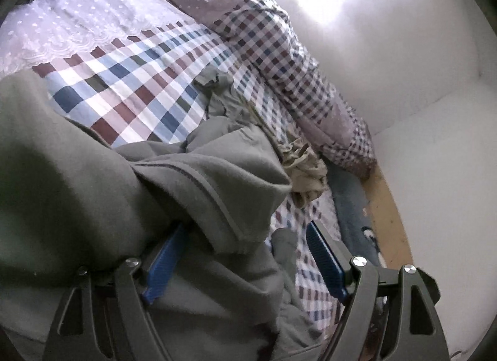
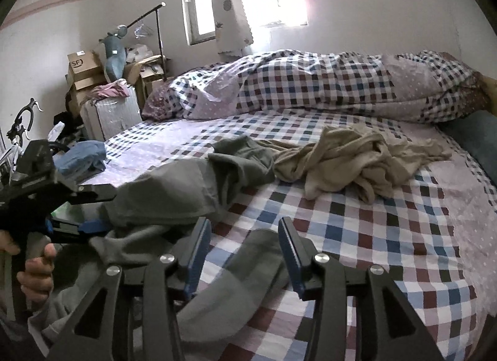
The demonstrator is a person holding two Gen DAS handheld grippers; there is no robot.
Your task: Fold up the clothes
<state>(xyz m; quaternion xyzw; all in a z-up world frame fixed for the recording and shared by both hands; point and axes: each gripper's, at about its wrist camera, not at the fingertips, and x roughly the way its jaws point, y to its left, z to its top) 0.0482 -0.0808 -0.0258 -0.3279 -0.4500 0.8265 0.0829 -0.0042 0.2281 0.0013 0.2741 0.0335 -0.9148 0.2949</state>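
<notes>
Grey soft fabric garment [image 2: 174, 202] lies bunched on the checked bed sheet [image 2: 357, 230], a fold draped over one blue pad of the wide-open left hand-held gripper [image 1: 245, 255] and a sleeve end between the open, empty right hand-held gripper [image 2: 243, 236], beige crumpled cloth [image 2: 351, 159] beyond.

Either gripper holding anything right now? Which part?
Nothing is clamped. The left gripper is open, with a fold of the grey garment draped between its fingers. The right gripper is open over a grey sleeve end, not gripping it.
</notes>
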